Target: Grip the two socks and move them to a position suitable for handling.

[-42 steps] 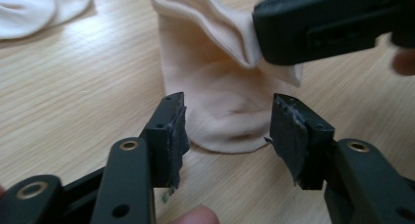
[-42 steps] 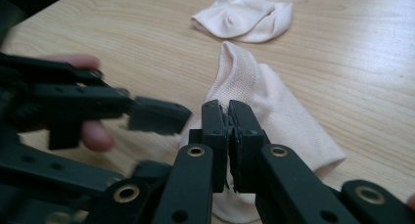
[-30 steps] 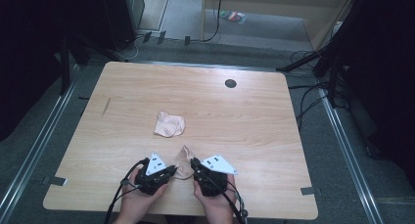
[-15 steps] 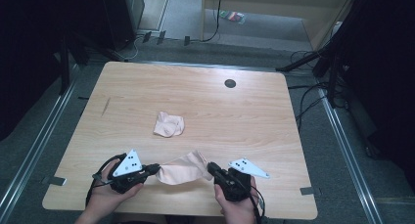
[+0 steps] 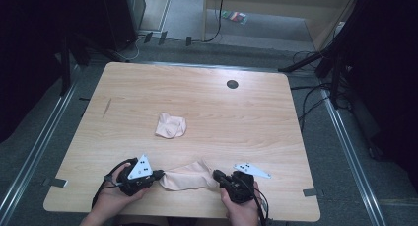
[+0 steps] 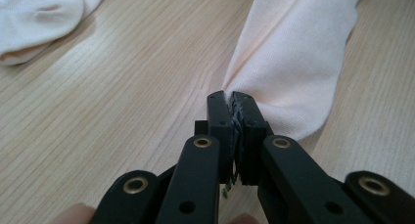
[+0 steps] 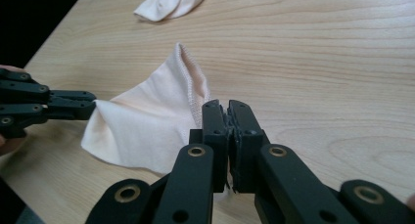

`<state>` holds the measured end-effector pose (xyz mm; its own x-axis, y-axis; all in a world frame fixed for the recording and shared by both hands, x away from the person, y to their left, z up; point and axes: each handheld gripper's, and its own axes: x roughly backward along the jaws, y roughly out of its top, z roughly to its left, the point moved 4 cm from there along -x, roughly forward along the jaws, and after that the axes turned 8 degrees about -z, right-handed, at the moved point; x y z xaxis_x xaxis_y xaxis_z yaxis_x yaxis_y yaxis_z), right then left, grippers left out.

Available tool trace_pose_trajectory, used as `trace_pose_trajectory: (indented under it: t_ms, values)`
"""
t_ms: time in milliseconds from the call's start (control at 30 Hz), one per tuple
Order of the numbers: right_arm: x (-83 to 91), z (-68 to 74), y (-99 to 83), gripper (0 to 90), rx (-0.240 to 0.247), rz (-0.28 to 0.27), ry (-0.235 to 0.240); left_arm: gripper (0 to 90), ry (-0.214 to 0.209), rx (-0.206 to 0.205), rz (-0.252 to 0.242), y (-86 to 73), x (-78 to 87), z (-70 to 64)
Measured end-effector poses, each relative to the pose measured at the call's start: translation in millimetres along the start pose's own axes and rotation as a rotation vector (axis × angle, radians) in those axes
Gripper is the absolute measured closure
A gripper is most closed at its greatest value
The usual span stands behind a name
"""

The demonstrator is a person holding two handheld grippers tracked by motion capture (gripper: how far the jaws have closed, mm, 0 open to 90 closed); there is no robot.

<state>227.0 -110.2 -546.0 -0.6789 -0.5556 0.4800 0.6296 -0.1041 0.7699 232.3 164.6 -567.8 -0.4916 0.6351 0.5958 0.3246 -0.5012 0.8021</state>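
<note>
A pale pink sock [image 5: 190, 176] lies stretched along the table's near edge between my two grippers. My left gripper [image 5: 158, 175] is shut on its left end; in the left gripper view the jaws pinch the fabric [image 6: 288, 72] at the tips [image 6: 231, 98]. My right gripper [image 5: 217, 175] is shut on the sock's right end, where the ribbed cuff [image 7: 193, 82] meets the closed jaws [image 7: 228, 106]. A second pale sock [image 5: 170, 125] lies crumpled near the table's middle, apart from both grippers.
The wooden table [image 5: 246, 117] has a dark round grommet [image 5: 232, 84] near its far edge. Cables and dark stands lie on the grey floor [image 5: 340, 137] around it. A hand holds each gripper at the near edge.
The grippers moved apart from the centre, left going left and right going right, drawing the sock out flat between them. The crumpled sock stayed put.
</note>
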Motion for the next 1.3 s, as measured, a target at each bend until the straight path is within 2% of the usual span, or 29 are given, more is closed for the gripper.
trace_pose_trajectory:
  t_ms: [100,200,267,367,433,467,533,567,600,633,667,700,767,800,833,867,933,1000,1033,1067,1100,1167,1267,1300]
  values:
    - [-0.7,-0.6,-1.7,88.5,0.028,0.012,-0.029,88.9,0.010,-0.008,0.012,-1.0,-0.9,0.8]
    - [-3.7,-2.7,-4.8,88.7,0.033,0.028,-0.045,89.0,0.026,-0.007,0.016,-2.0,0.0,3.3]
    - [-5.9,-4.6,-7.5,88.7,0.016,0.043,-0.045,89.0,0.032,-0.005,0.009,-2.5,0.9,5.2]
    - [-7.9,-5.4,-10.3,87.2,-0.006,0.050,-0.026,88.4,0.008,-0.023,-0.009,-3.8,0.9,4.0]
    - [-7.9,-5.7,-10.1,80.6,-0.005,0.044,-0.039,85.8,0.077,-0.027,-0.026,-3.9,0.5,6.0]
    - [-7.4,-6.6,-9.3,75.4,-0.011,0.037,-0.048,80.9,0.100,-0.012,-0.045,-3.4,1.3,7.9]
    - [-6.6,-9.3,-7.3,60.2,-0.026,0.038,-0.041,67.5,0.112,0.024,-0.090,-0.8,5.5,11.7]
    - [-6.4,-10.5,-6.2,56.1,-0.037,0.036,-0.032,65.1,0.107,0.052,-0.122,1.2,8.6,13.1]
    - [-5.3,-11.7,-4.4,56.0,-0.040,0.024,-0.031,62.0,0.106,0.064,-0.139,2.3,10.7,14.1]
    - [-3.9,-10.8,-1.8,59.3,-0.019,-0.003,-0.020,63.0,0.105,0.088,-0.164,4.0,13.1,14.5]
    - [-3.9,-10.8,-1.8,59.3,-0.019,-0.003,-0.020,63.0,0.093,0.111,-0.186,5.7,15.0,14.2]
    - [-2.6,-8.9,-0.5,62.2,0.007,-0.021,-0.027,64.3,0.086,0.127,-0.207,7.7,16.5,12.8]
    - [-1.3,-3.4,1.0,66.9,0.088,-0.052,-0.040,69.0,0.078,0.137,-0.210,9.8,16.3,10.2]
    - [-2.0,-0.2,0.8,68.2,0.125,-0.057,-0.043,70.9,0.072,0.141,-0.205,10.4,14.5,7.9]
    - [-6.7,4.6,-0.4,68.4,0.205,-0.058,-0.059,73.4,0.067,0.142,-0.188,10.4,11.7,5.6]
    - [-6.7,4.6,-0.4,68.4,0.205,-0.058,-0.059,73.4,0.061,0.138,-0.168,9.9,8.8,3.3]
    - [-13.2,6.7,-1.1,69.0,0.279,-0.058,-0.085,76.1,0.049,0.126,-0.139,8.6,2.7,-2.3]
    - [-18.7,8.5,-1.0,76.3,0.303,-0.060,-0.080,78.8,0.046,0.105,-0.115,7.6,-1.5,-7.9]
    - [-20.4,10.9,-0.8,80.6,0.307,-0.062,-0.058,80.4,0.037,0.090,-0.102,7.4,-2.5,-10.1]
    - [-25.8,18.6,-3.1,88.2,0.355,-0.040,-0.026,84.6,0.035,0.079,-0.089,6.9,-2.9,-12.2]
    - [-25.8,18.6,-3.1,88.2,0.355,-0.040,-0.026,84.6,0.036,0.068,-0.071,5.9,-3.2,-13.6]
    - [-34.8,23.1,-7.9,90.0,0.411,0.005,-0.039,89.8,0.037,0.059,-0.042,2.5,-3.1,-15.2]
    - [-48.6,16.7,-14.6,90.0,0.375,0.082,-0.041,90.0,0.021,0.076,-0.013,-3.9,-3.3,-15.1]
    - [-49.1,15.3,-14.7,90.0,0.361,0.080,-0.035,90.0,0.012,0.086,-0.015,-5.5,-3.0,-15.2]
